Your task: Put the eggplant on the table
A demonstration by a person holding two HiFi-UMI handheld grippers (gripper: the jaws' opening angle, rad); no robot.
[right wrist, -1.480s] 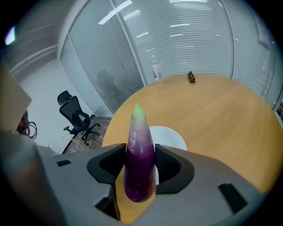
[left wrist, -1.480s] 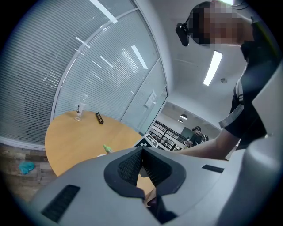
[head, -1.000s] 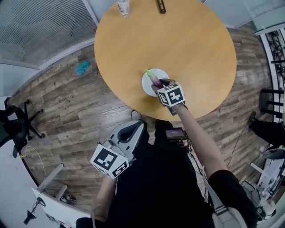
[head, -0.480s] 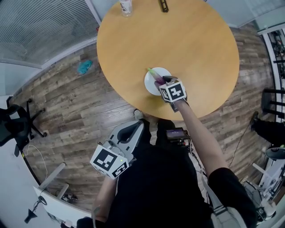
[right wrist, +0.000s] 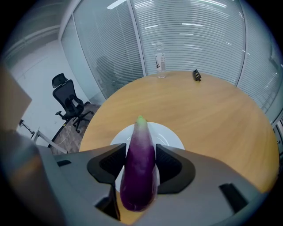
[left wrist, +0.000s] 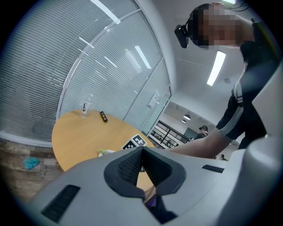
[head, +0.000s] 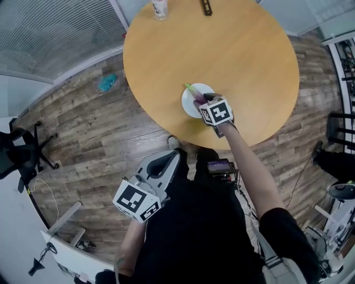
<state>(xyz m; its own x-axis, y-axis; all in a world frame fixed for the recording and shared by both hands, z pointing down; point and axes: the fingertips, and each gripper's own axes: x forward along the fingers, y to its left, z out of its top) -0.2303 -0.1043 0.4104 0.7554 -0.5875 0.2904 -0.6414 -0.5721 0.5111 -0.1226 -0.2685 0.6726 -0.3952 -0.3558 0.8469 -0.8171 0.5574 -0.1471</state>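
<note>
A round wooden table (head: 244, 50) stands on a plank floor (head: 83, 127) beside glass walls with blinds (head: 50, 33). The right gripper's (head: 202, 101) jaws clamp the eggplant (right wrist: 139, 163) over a white plate (right wrist: 170, 137) near the table's near edge. The left gripper (left wrist: 142, 152), off the table, has its jaws together, empty. The label on the bottle (head: 160, 8) at the far edge is unreadable.

Head view steeply down from above, gripper views low, all sharing table (head: 244, 55)
</note>
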